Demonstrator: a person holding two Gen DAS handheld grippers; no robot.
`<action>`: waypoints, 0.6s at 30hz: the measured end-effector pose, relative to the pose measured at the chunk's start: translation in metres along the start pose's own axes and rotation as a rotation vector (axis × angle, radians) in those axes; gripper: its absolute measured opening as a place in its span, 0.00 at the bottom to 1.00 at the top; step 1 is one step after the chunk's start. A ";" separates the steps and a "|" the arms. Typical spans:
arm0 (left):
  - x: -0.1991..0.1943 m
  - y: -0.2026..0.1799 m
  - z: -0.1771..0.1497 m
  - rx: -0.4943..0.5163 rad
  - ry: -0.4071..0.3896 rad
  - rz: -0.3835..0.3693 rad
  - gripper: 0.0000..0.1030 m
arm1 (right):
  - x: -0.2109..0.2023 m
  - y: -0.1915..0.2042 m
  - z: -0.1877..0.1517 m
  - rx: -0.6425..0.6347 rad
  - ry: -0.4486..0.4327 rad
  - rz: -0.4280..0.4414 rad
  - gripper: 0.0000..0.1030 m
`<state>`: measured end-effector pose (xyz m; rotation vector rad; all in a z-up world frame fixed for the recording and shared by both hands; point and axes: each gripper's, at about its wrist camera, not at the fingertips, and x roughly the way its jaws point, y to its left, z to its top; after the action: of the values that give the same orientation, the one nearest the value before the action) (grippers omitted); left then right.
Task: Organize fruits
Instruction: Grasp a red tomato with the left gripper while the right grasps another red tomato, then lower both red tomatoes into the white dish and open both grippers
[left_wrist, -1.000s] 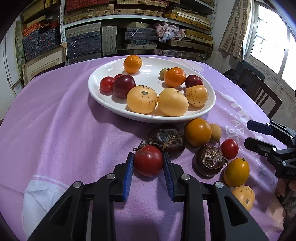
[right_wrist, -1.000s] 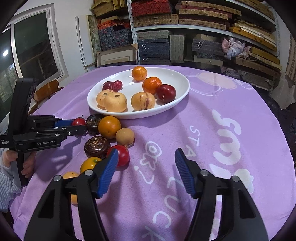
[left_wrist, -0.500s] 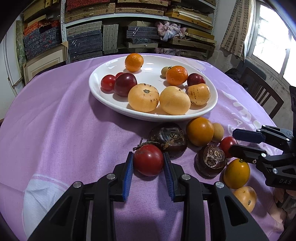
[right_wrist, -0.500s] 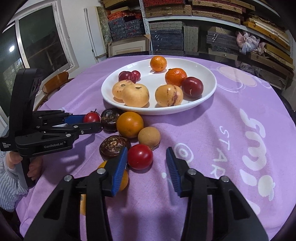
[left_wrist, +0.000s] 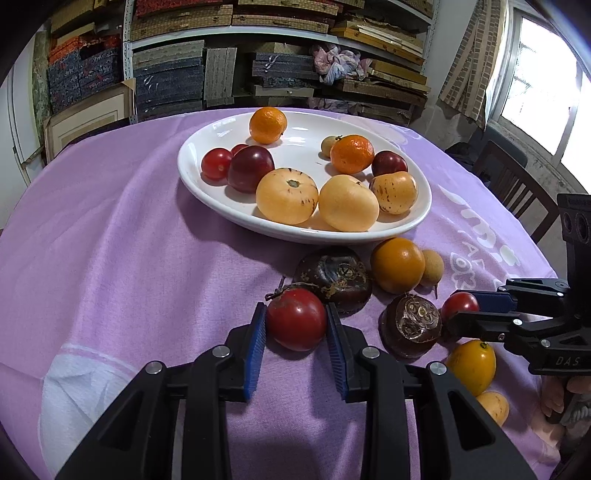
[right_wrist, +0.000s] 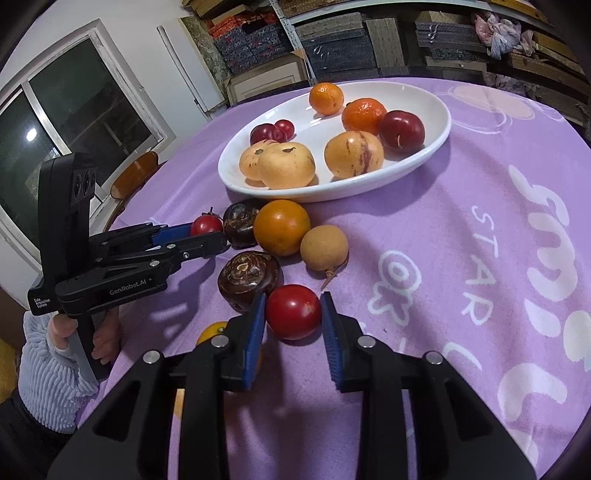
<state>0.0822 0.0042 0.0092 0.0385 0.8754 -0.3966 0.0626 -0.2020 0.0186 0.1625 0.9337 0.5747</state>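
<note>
The left claw (left_wrist: 295, 334) was clamped on a stemmed red fruit (left_wrist: 296, 319) on the worktop (left_wrist: 110, 258), the plate (left_wrist: 236, 205) lying ahead of it and slightly rightward. The right claw (right_wrist: 293, 325), jaws just closed, gripped another red fruit (right_wrist: 293, 311); from it the plate (right_wrist: 417, 164) lay straight ahead past the loose fruit. Neither hand looked clearly nearer.

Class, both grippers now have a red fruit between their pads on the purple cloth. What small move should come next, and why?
Probably lift both straight up a little. The left gripper and right gripper each pinch a red fruit beside dark fruits, while the white plate has room.
</note>
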 end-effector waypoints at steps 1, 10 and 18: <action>-0.003 0.001 -0.001 -0.003 -0.008 -0.002 0.31 | -0.002 0.000 -0.001 -0.006 -0.010 -0.013 0.28; -0.007 -0.004 0.000 0.019 -0.027 0.023 0.30 | -0.014 -0.007 0.000 0.008 -0.063 -0.033 0.28; -0.025 -0.009 0.014 0.030 -0.116 0.099 0.30 | -0.029 -0.007 0.007 0.005 -0.137 -0.072 0.28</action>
<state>0.0752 0.0016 0.0388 0.0850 0.7496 -0.3163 0.0574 -0.2226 0.0411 0.1701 0.8054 0.4883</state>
